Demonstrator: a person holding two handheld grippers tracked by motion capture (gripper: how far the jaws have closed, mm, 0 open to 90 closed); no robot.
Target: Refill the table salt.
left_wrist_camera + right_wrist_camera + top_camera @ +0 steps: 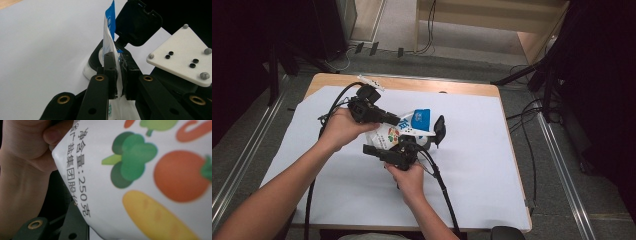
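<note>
Left tongs [119, 77] pinch white pouch's [398, 131] top edge over open black-lidded container [135, 23] mid-table [337, 200], right tongs [384, 152] partly shut w/ grip unclear; pour step probably, next needs tilting the pouch w/o slipping.

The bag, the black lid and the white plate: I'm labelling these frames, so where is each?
bag [140, 182]: right gripper view, on its printed white face.
black lid [136, 22]: left gripper view, on the open flap's inner side.
white plate [183, 53]: left gripper view, on its flat top.
</note>
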